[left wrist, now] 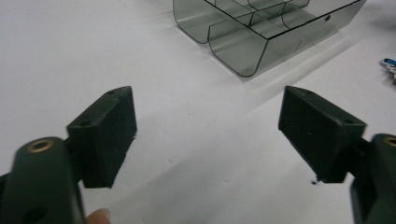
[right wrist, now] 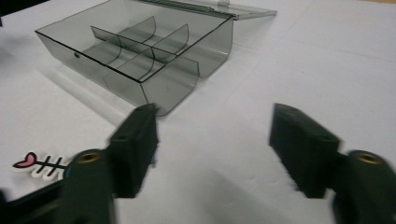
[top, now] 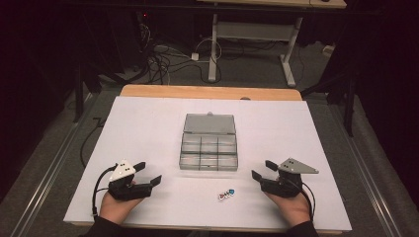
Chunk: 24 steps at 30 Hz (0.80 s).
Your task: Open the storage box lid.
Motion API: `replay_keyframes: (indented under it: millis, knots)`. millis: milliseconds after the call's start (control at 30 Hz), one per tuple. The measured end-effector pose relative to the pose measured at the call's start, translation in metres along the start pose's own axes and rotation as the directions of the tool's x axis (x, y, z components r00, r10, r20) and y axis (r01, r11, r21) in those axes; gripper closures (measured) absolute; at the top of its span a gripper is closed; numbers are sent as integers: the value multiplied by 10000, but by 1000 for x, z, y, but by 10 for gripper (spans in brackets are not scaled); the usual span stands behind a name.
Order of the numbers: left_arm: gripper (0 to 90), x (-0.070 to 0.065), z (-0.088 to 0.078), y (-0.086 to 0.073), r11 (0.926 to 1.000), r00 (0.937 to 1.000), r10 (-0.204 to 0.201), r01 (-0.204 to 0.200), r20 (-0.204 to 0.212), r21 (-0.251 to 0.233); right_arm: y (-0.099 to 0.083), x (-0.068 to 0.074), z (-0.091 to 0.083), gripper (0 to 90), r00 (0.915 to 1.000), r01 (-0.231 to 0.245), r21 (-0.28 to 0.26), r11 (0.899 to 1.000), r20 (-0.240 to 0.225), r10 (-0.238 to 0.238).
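A clear grey compartment box [top: 209,148] stands in the middle of the white mat, its lid [top: 209,123] folded open toward the far side. The compartments look bare. A small flat charm [top: 226,194] with a pink heart and a fishbone shape lies in front of the box, between the hands. My left gripper [top: 149,173] rests on the mat at the near left, open, with nothing between its jaws. My right gripper [top: 262,170] sits at the near right, open too. The left gripper view has the box [left wrist: 261,32] beyond the spread jaws [left wrist: 208,126]. The right gripper view has the box [right wrist: 140,51] and charm [right wrist: 39,165] ahead of its gripper [right wrist: 215,135].
The white mat [top: 148,123] covers a wooden table whose far edge [top: 207,92] shows behind it. Beyond stand another desk's legs [top: 213,49] and loose floor cables [top: 163,61]. Bare mat lies on both sides of the box.
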<state>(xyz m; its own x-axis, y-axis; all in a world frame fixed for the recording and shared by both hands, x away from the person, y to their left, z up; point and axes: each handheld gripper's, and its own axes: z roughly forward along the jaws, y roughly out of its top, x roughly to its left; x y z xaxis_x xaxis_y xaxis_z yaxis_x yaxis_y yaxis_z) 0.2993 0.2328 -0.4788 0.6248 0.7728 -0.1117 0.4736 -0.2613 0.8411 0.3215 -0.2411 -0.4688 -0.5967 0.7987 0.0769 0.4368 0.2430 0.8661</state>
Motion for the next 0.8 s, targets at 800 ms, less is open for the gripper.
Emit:
replay_keyframes:
  millis: [800]
  knots:
    - [0, -9, 6, 1, 9990, 9988, 387, -380, -285, 230, -4, -4, -7, 0, 9999, 42, -494, 9988, -125, -48]
